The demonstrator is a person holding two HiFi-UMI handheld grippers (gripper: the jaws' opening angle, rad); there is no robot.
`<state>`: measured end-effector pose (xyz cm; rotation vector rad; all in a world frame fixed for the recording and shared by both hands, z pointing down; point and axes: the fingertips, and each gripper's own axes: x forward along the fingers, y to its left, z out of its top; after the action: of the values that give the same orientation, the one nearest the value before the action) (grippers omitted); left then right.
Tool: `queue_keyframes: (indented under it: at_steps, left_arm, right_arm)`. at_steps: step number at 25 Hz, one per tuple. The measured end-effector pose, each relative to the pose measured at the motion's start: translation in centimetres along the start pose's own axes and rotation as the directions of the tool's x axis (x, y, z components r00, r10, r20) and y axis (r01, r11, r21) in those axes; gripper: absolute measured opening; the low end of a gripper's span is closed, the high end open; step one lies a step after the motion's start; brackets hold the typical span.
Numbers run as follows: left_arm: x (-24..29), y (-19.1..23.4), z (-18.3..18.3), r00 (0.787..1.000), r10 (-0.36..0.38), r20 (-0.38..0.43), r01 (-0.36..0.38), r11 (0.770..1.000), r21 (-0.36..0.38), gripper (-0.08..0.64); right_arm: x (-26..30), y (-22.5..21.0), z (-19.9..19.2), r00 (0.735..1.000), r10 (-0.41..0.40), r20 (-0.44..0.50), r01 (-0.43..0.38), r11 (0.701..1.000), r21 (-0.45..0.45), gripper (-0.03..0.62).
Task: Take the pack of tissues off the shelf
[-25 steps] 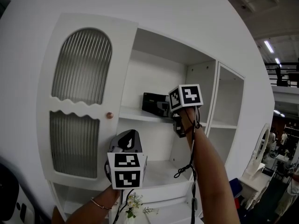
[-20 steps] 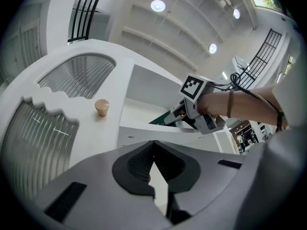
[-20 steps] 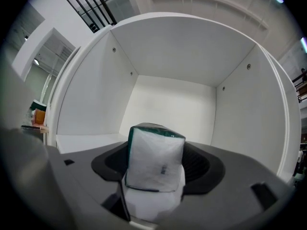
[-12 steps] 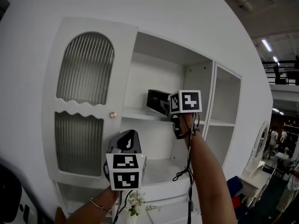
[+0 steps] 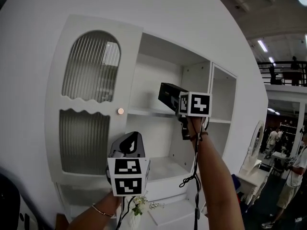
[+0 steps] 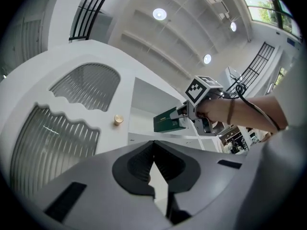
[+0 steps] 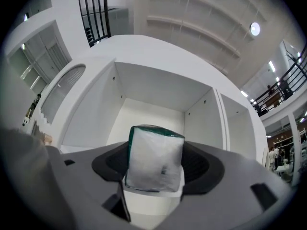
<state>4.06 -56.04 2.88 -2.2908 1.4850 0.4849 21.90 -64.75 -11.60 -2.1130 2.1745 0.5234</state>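
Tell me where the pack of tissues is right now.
Head view, centre-right: the pack of tissues is clamped in the right gripper's fingers at the upper shelf, right of the ribbed-glass door.

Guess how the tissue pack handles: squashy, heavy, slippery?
Probably squashy: the pack of tissues is a film-wrapped block clamped in the right gripper. Likely light: held by one end, it shows no sag. The film may be slippery.

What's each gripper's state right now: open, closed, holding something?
Left gripper: closed, nothing between its jaws.
Right gripper: closed on the pack of tissues.
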Motion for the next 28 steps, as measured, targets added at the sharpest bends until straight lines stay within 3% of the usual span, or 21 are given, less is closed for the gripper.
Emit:
queue_keyframes:
  at_steps: [7,13,18,28]
  left_arm:
    - [-2.0,-0.5,-0.7,0.997,-0.074,-0.005,0.074,0.996,-0.049,0.015]
    - [-3.5,-1.4,-1.8,0.991,-0.136,-0.012,0.134,0.984,-0.117,0.015]
    - [-5.1,-2.8,-2.3,0.982,-0.189,-0.017,0.184,0.971,-0.153,0.015]
    - [-7.8,-5.8,-6.8,0.959,-0.274,-0.068,0.251,0.938,-0.239,0.015]
  right_arm:
    - [-5.3,-0.5,0.7,0.993,-0.100,0.068,0.102,0.994,-0.037,0.318]
    - [-9.9,-1.0,-0.4,0.983,-0.156,0.100,0.157,0.988,0.002,0.318]
    - [-13.5,-1.7,-2.4,0.976,-0.198,0.094,0.194,0.980,0.050,0.318]
    - [-20.9,-2.0,-9.7,0.951,-0.305,0.045,0.306,0.952,-0.016,0.318]
